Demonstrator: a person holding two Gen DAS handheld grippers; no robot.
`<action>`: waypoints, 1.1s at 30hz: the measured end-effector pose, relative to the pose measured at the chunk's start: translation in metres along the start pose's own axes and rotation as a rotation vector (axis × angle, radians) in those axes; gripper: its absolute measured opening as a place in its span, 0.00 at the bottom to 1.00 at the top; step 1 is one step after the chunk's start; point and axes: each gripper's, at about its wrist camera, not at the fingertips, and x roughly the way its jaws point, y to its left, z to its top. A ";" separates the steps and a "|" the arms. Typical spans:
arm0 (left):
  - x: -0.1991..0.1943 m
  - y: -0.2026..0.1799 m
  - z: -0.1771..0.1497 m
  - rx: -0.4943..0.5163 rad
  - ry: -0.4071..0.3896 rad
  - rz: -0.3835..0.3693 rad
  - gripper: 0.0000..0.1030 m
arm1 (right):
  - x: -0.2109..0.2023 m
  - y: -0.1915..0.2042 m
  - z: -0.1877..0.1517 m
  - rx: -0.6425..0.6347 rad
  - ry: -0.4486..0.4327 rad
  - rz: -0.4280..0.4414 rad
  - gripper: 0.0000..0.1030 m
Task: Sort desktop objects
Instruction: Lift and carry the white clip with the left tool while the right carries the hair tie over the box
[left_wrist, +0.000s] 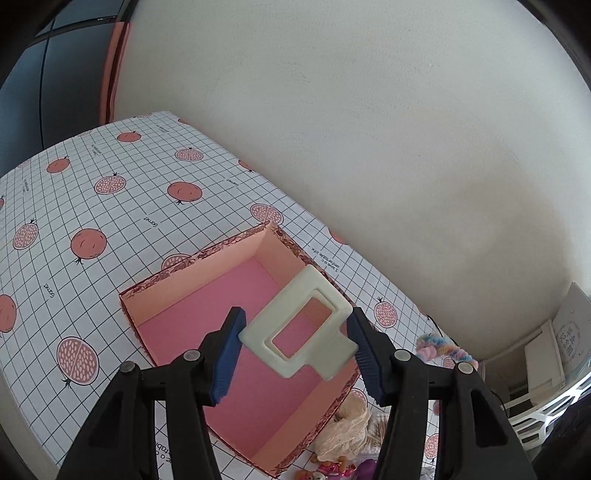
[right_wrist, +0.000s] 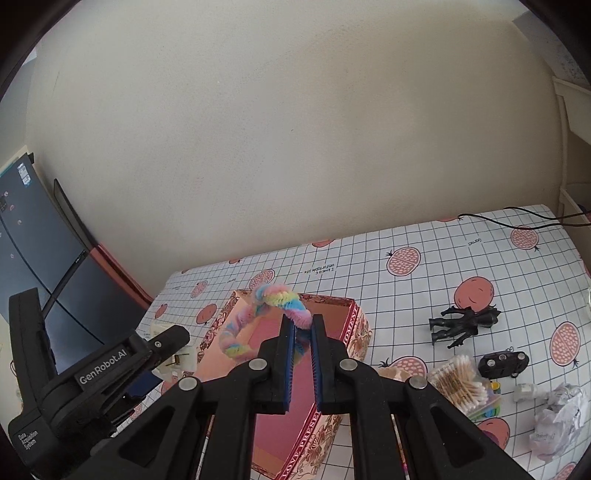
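My left gripper (left_wrist: 295, 338) is shut on a cream plastic clip with two rectangular holes (left_wrist: 300, 325) and holds it above the open pink box (left_wrist: 229, 314). My right gripper (right_wrist: 303, 326) is shut on a fluffy rainbow pipe-cleaner ring (right_wrist: 258, 314) and holds it over the same box (right_wrist: 332, 424), whose floral outer wall shows. The left gripper's black body (right_wrist: 110, 373) shows at the left of the right wrist view. The rainbow ring also shows at the right of the left wrist view (left_wrist: 443, 349).
On the pomegranate-print tablecloth (right_wrist: 424, 295) to the right of the box lie a black figurine (right_wrist: 463, 323), a black car key (right_wrist: 502, 363), a pack of cotton swabs (right_wrist: 460, 384), crumpled paper (right_wrist: 561, 421) and a cable (right_wrist: 517, 218). A lace item (left_wrist: 347, 432) lies by the box.
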 end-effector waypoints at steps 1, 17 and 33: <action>-0.001 0.004 0.001 -0.011 -0.002 0.002 0.57 | 0.003 0.003 -0.002 -0.004 0.006 0.001 0.09; -0.001 0.071 0.018 -0.175 -0.018 0.031 0.57 | 0.029 0.043 -0.032 -0.060 0.068 0.020 0.09; 0.045 0.065 -0.004 -0.131 0.097 0.100 0.57 | 0.063 0.029 -0.047 -0.028 0.152 -0.082 0.09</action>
